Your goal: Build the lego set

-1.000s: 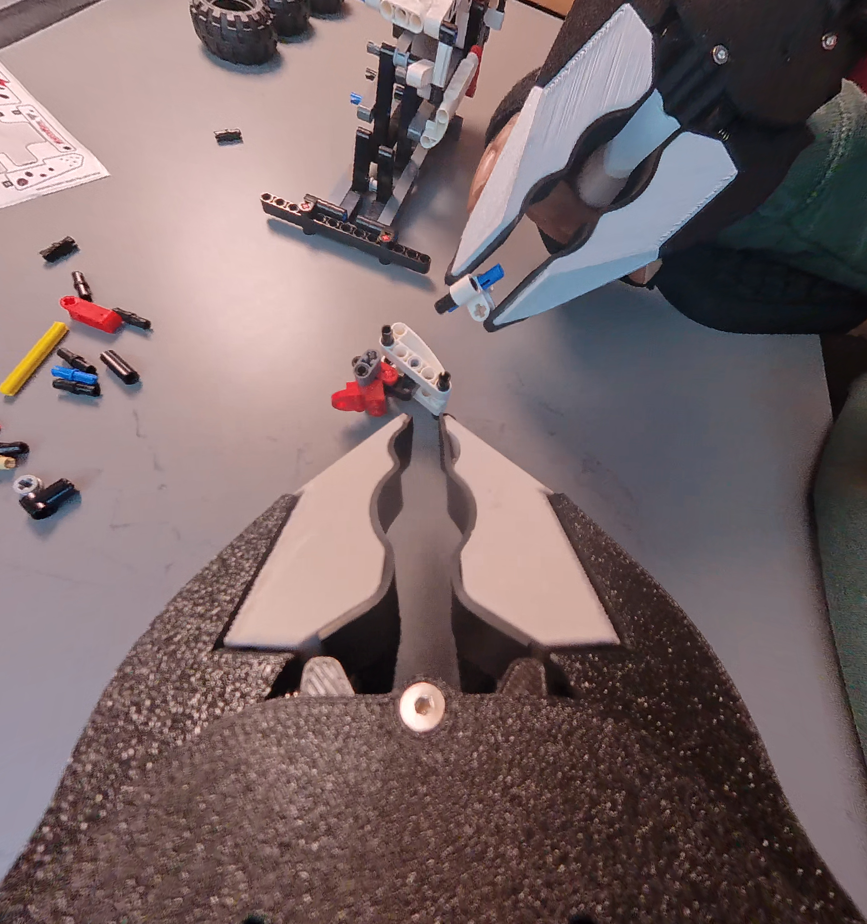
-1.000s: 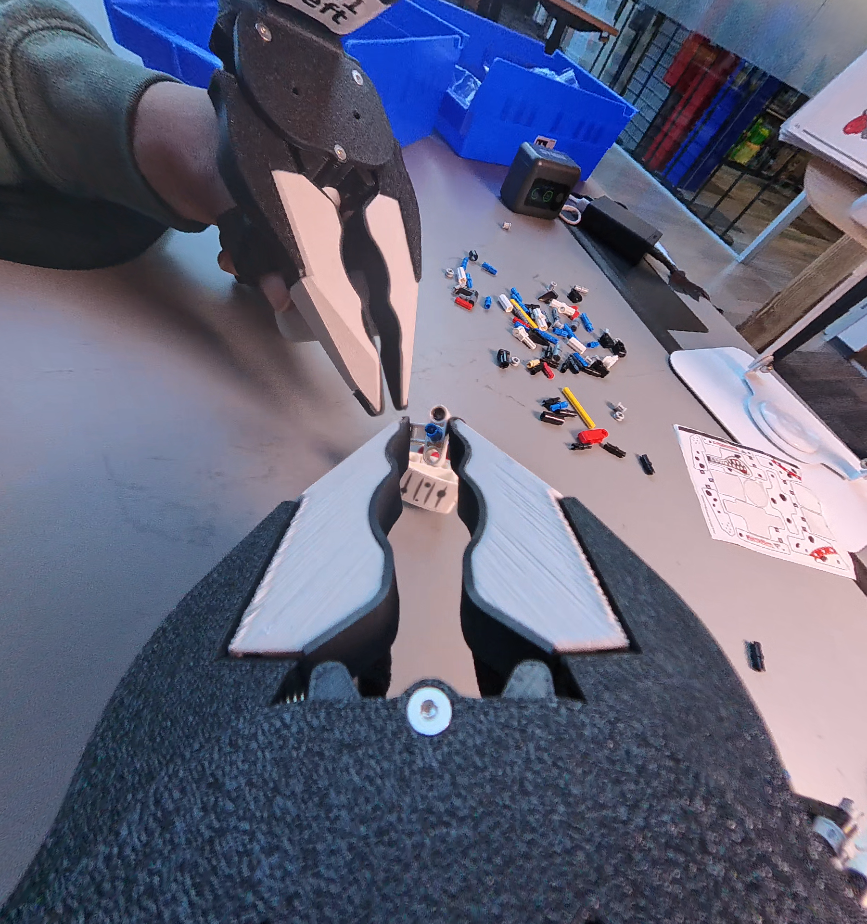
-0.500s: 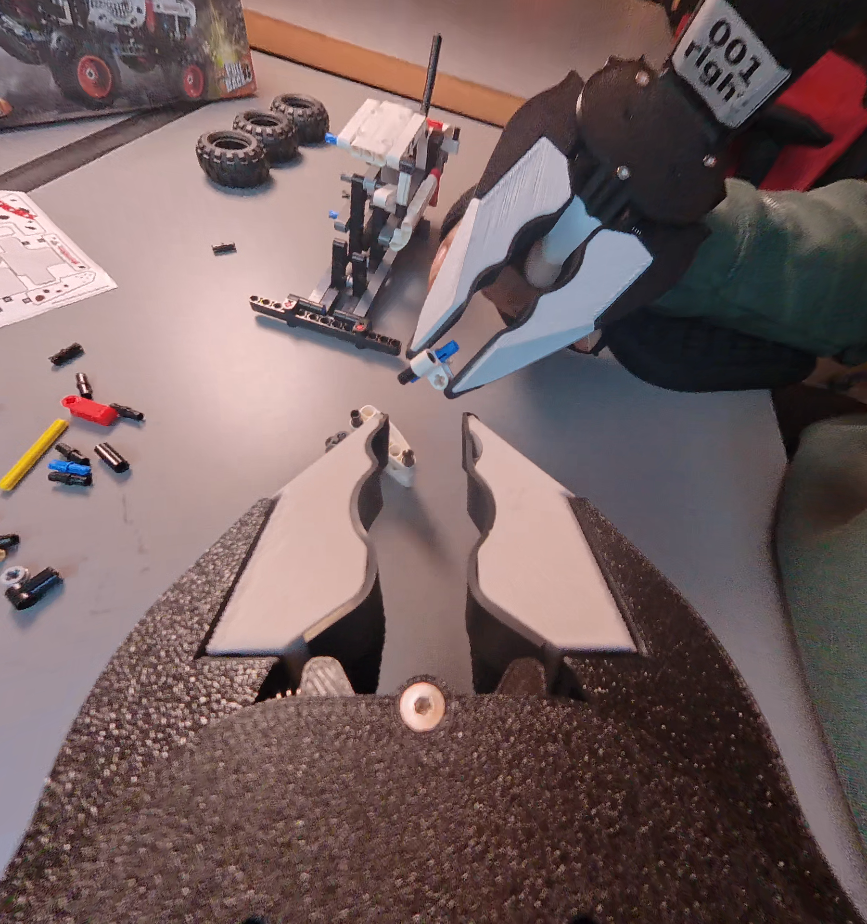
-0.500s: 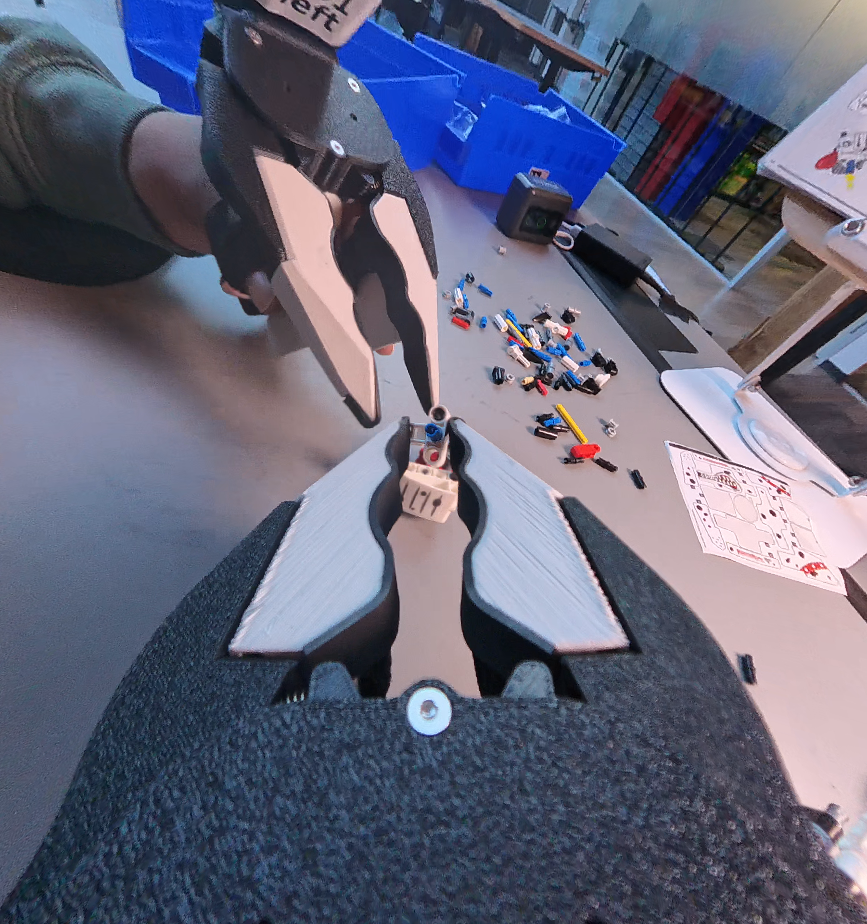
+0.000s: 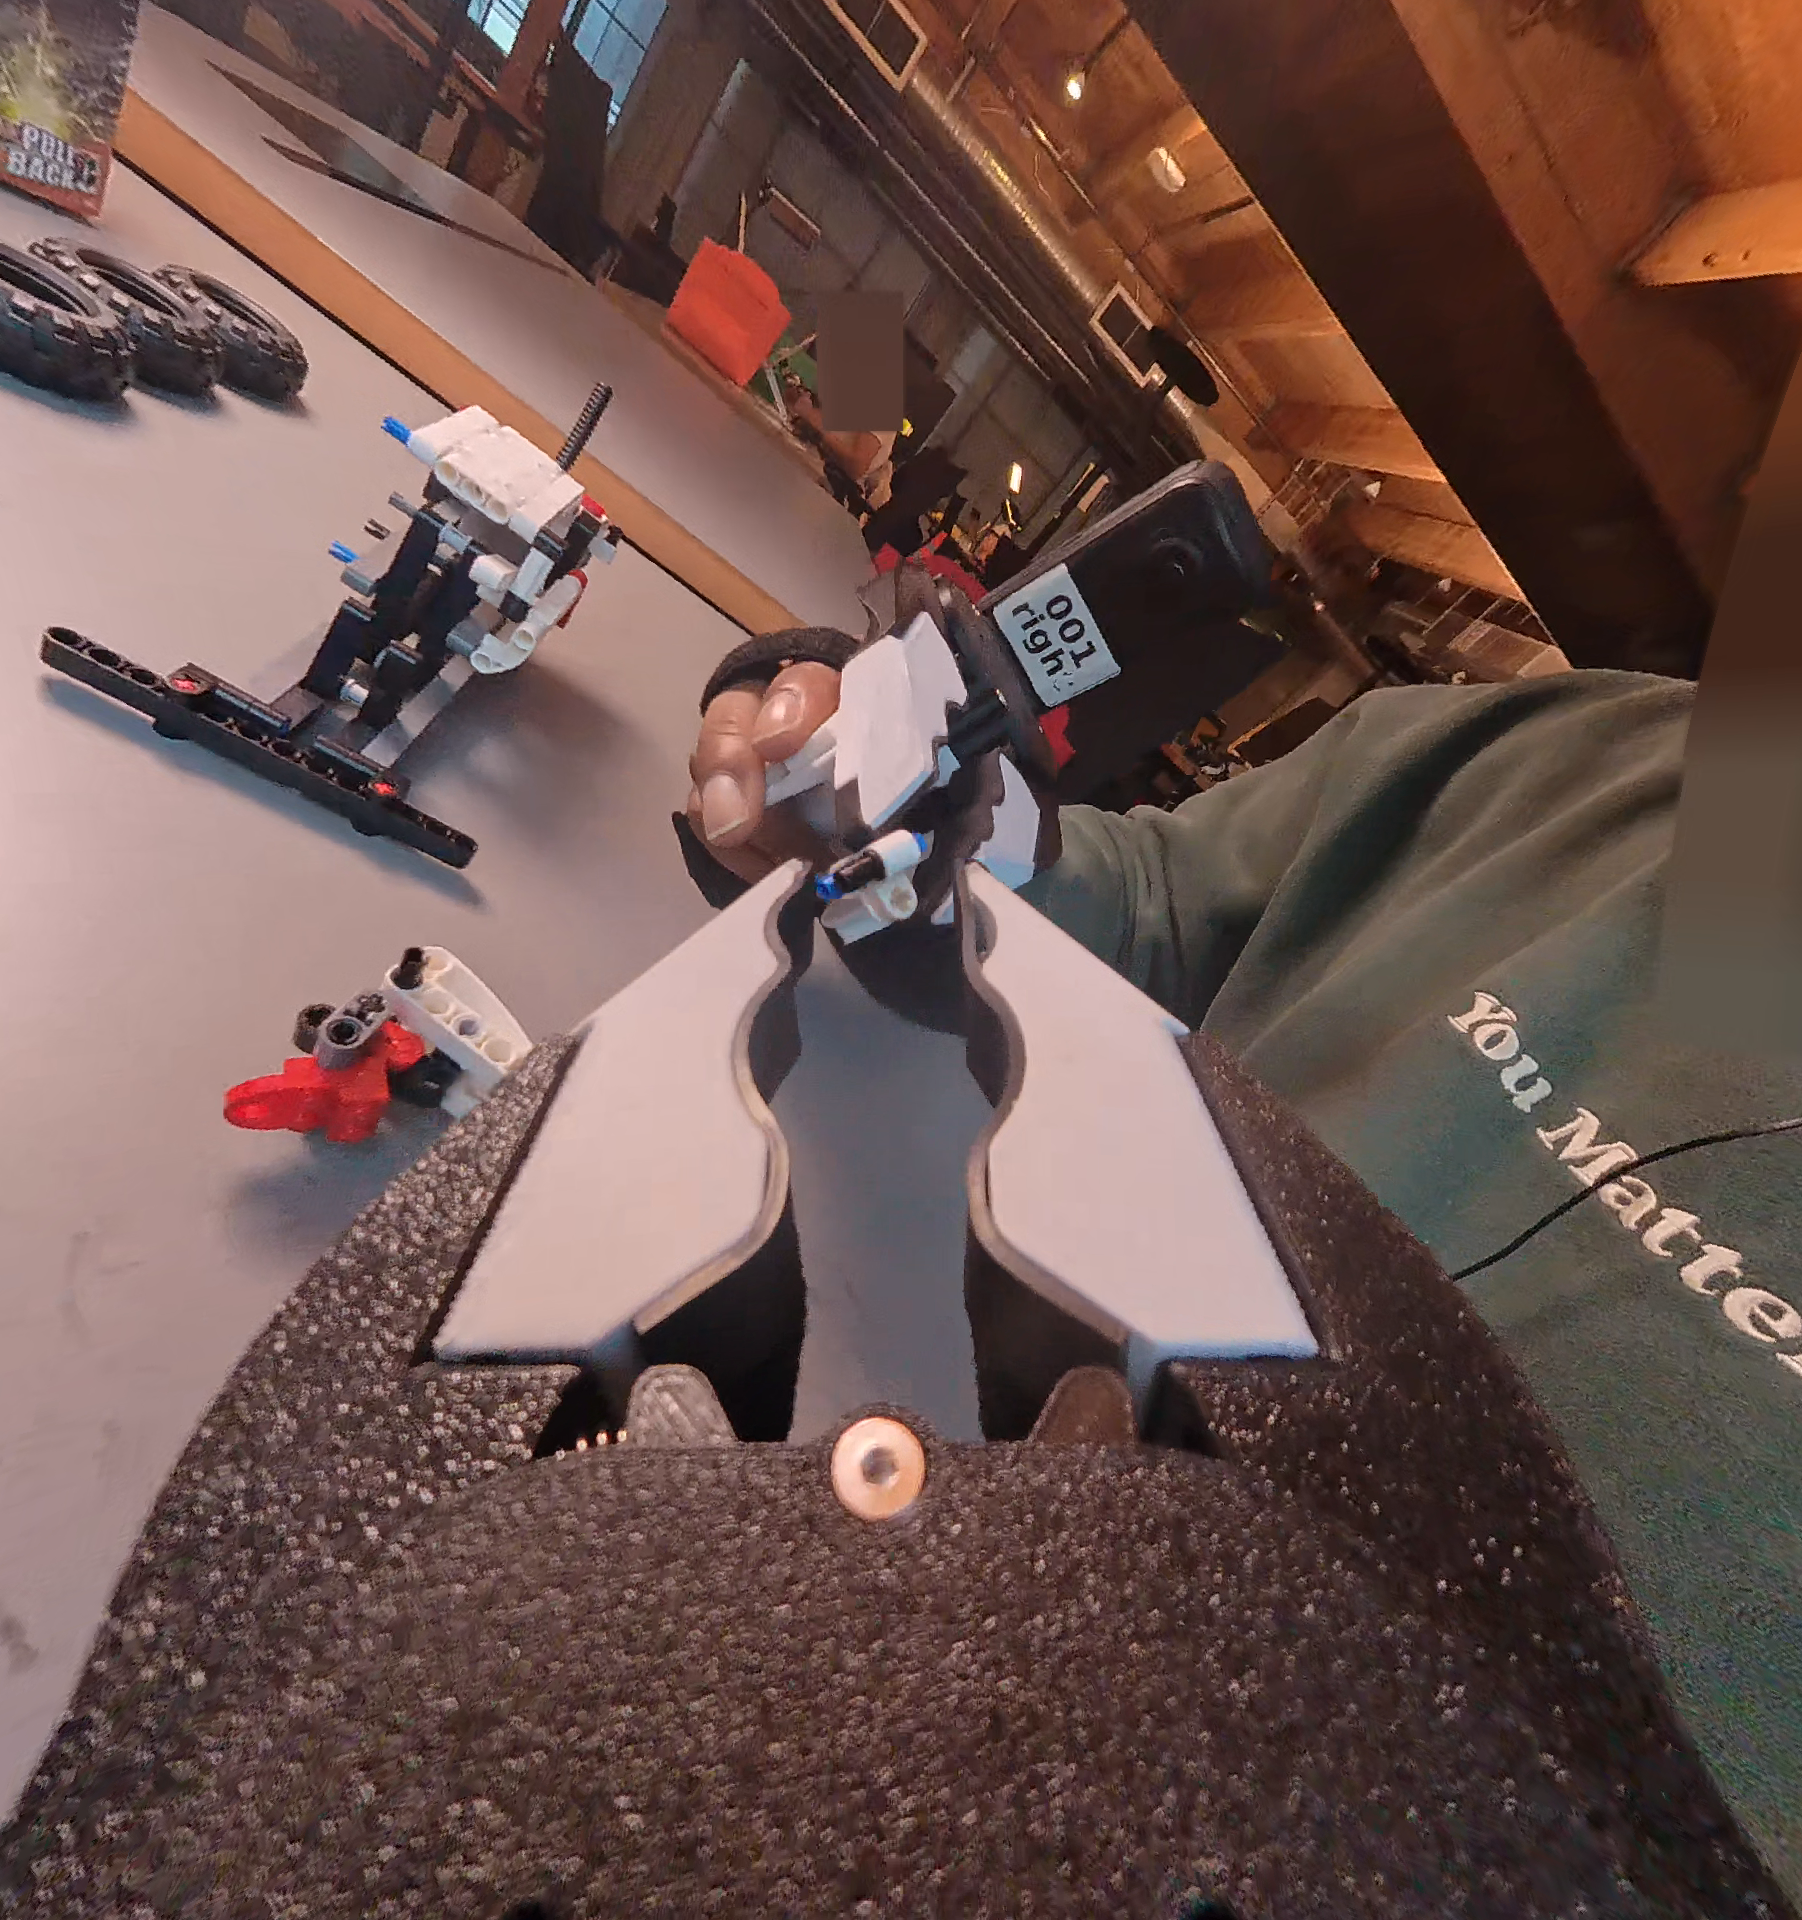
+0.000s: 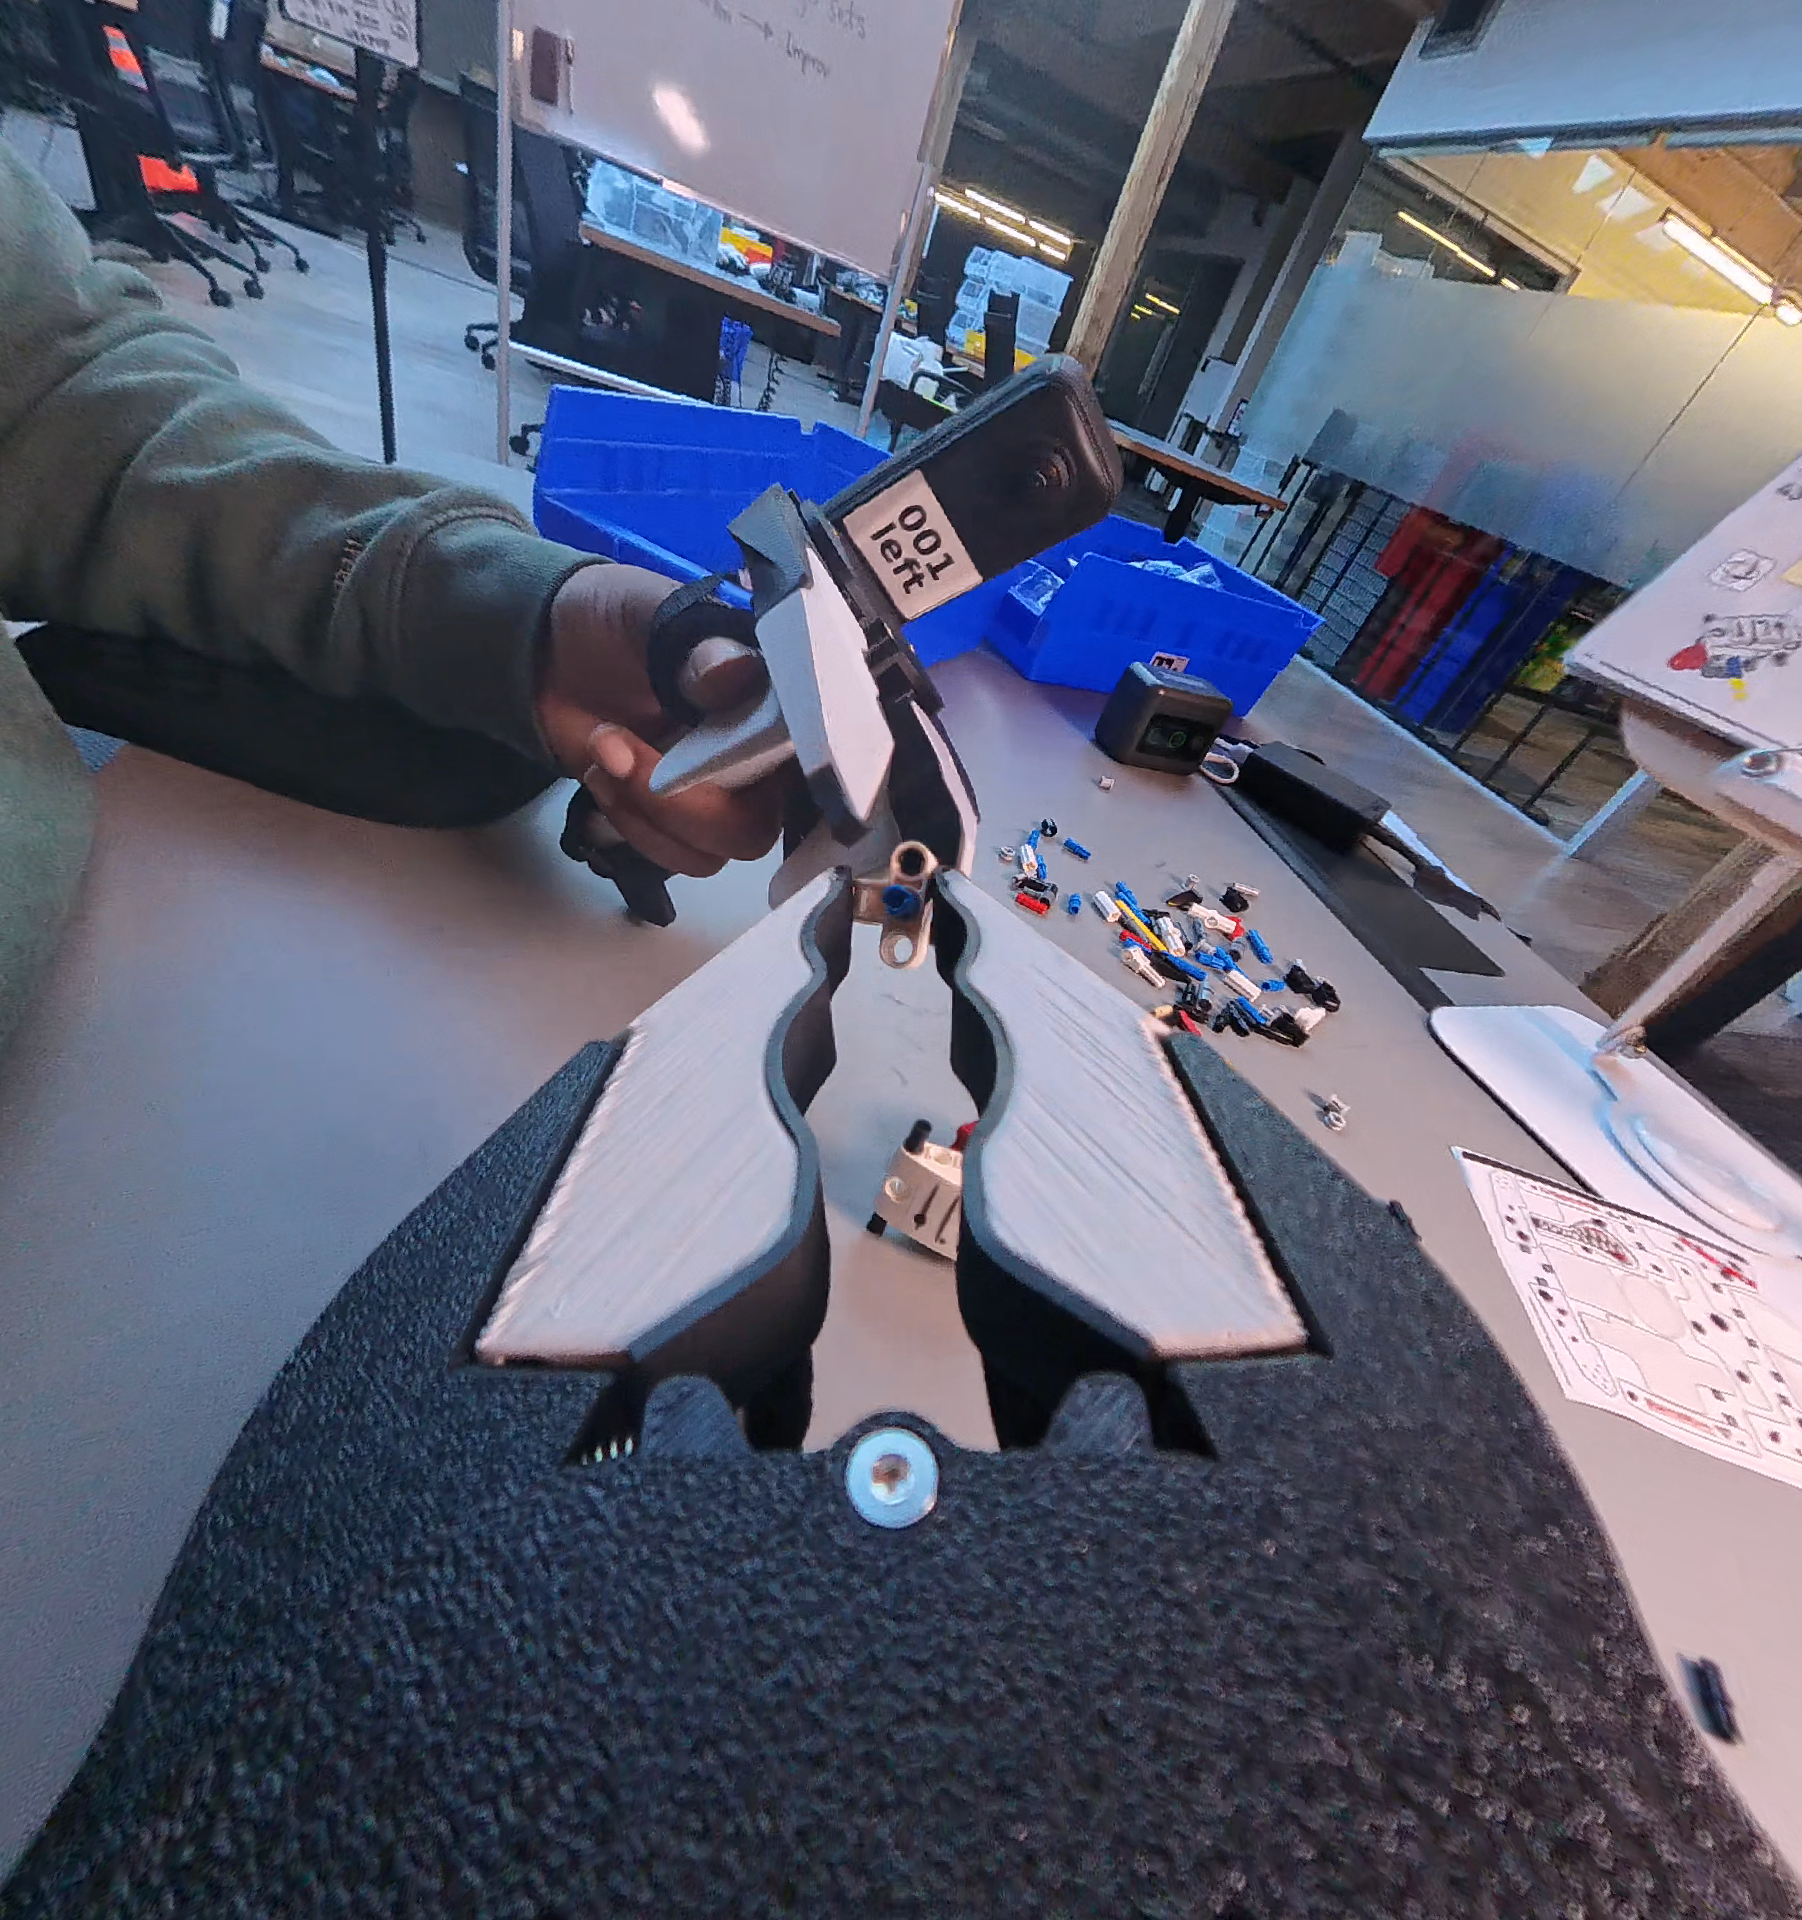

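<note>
Currently our right tongs (image 6: 892, 914) clamp the small white connector (image 6: 902, 920) above the worktop (image 5: 201, 914); our left tongs (image 5: 881, 904) stand apart around it. We advise closing squarely before releasing.

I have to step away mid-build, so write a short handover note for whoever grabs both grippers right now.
Right gripper: shut on a small white connector with a blue pin, held up off the table.
Left gripper: open and holding nothing, its tips either side of that connector.
On the table: a red-and-white subassembly just below the grippers, the half-built chassis farther off, three tires behind it, loose pins and the instruction sheet.
Done: chassis partly built, connector picked up.
Left: probably join the connector to the subassembly, then that to the chassis; tires not yet on.
</note>
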Available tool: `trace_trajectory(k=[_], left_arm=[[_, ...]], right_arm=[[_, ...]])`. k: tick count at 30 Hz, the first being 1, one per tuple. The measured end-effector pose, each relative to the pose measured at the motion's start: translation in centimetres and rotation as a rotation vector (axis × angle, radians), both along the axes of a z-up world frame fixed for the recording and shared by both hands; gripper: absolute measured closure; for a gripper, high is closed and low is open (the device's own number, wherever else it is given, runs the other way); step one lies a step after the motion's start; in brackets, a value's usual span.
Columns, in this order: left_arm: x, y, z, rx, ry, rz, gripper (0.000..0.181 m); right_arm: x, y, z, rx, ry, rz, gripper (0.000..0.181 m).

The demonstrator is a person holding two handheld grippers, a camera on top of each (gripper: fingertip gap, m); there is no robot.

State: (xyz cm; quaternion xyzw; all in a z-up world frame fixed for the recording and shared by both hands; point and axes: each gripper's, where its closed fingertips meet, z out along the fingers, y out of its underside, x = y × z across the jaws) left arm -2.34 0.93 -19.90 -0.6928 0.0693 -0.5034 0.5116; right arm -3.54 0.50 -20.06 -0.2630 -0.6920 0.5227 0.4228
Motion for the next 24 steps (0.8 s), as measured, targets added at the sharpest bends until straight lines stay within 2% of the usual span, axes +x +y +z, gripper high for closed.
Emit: trace_trajectory(k=[3,10,24], left_arm=[[0.3,0.0,-0.2,-0.014,-0.006,-0.011,0.162],[-0.1,0.2,-0.6,-0.008,0.051,0.029,0.162],[-1.2,1.0,-1.3,0.084,0.365,0.2,0.163]], right_arm=[[0.1,-0.4,0.1,0.041,0.03,-0.002,0.166],[-0.3,0.0,-0.3,0.129,0.045,-0.049,0.166],[-1.1,0.8,-1.1,0.205,0.039,-0.135,0.167]])
